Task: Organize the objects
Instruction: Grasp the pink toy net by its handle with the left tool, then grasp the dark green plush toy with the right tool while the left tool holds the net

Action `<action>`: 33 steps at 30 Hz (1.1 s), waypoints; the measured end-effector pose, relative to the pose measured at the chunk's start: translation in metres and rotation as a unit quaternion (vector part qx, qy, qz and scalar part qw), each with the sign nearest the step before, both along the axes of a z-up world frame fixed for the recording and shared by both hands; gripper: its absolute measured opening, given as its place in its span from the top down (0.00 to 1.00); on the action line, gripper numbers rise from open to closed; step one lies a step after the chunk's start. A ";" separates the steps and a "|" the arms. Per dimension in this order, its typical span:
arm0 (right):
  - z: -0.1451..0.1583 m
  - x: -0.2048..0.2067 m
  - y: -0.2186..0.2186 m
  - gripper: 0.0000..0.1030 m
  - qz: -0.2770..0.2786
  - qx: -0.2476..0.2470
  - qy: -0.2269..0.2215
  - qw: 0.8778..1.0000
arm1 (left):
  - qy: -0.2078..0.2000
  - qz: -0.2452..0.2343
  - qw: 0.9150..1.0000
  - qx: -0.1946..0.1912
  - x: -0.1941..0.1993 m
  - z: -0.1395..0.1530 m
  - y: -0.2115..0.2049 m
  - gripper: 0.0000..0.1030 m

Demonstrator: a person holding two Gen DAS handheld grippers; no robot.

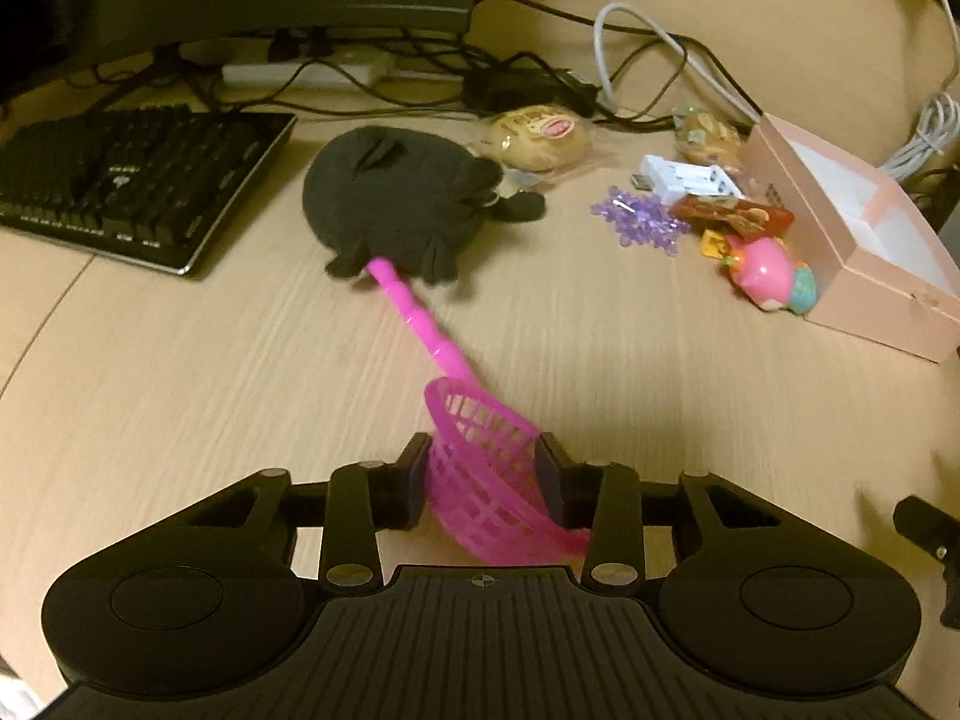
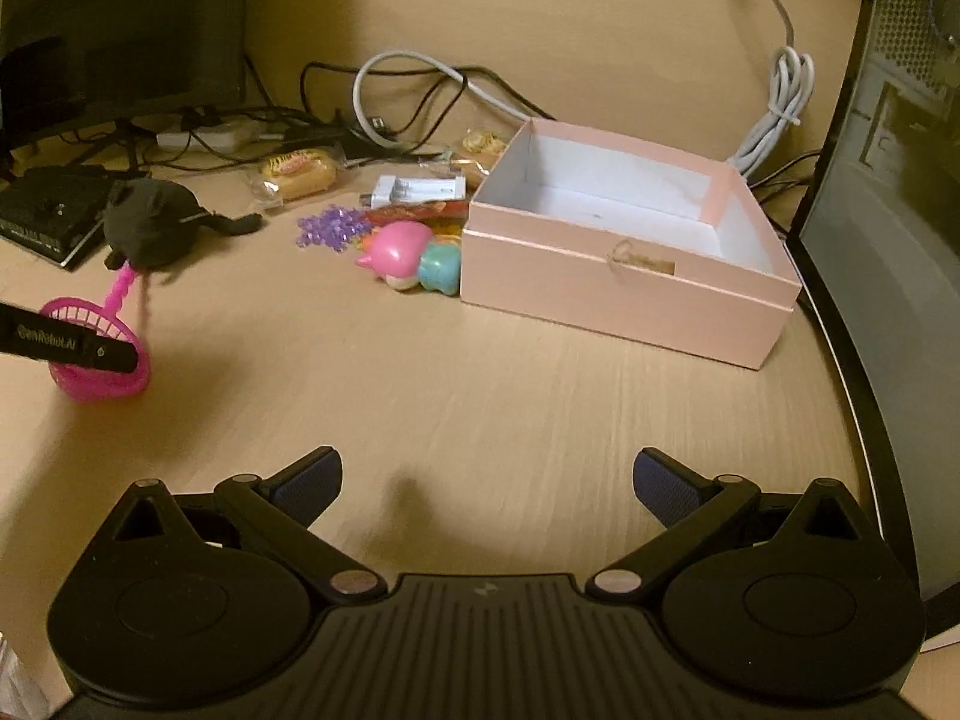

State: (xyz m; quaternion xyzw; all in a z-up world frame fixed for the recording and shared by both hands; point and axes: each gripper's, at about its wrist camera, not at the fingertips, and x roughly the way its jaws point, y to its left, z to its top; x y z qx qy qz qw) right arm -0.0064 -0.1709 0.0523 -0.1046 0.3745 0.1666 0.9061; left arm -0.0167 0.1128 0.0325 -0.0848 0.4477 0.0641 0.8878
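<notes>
My left gripper (image 1: 485, 456) is shut on the mesh basket of a pink toy scoop (image 1: 414, 318), both pads pressing its sides low over the wooden desk. The scoop's handle points away towards a black plush toy (image 1: 384, 198) and its tip touches it. In the right wrist view the scoop (image 2: 99, 384) sits at the far left with a left finger (image 2: 66, 348) across it. My right gripper (image 2: 487, 468) stands open over bare desk with nothing between its fingers. An open pink box (image 2: 624, 294) with a white inside lies ahead of it.
Left of the box lie a pink and teal toy figure (image 2: 399, 252), purple beads (image 2: 330, 228), a white charger (image 2: 420, 189), a red snack packet (image 1: 732, 213) and a wrapped bun (image 2: 300, 171). A keyboard (image 1: 132, 180), cables (image 1: 540, 78) and a monitor (image 2: 900, 240) ring the desk.
</notes>
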 end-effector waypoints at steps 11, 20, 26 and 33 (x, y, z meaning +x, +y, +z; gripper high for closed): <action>0.004 -0.005 0.044 0.00 0.034 0.003 -0.024 0.999 | -0.038 -0.009 0.998 -0.045 -0.026 0.009 0.036 0.75; 0.012 -0.012 0.087 0.00 0.083 -0.013 -0.038 0.996 | -0.092 -0.015 0.994 -0.061 -0.046 0.030 0.065 0.75; 0.015 -0.007 0.131 0.00 0.117 -0.002 -0.033 0.993 | -0.098 0.000 0.992 -0.073 -0.061 0.034 0.092 0.75; 0.017 0.022 0.225 0.00 0.177 0.036 -0.059 0.982 | -0.126 -0.005 0.989 -0.079 -0.075 0.045 0.132 0.75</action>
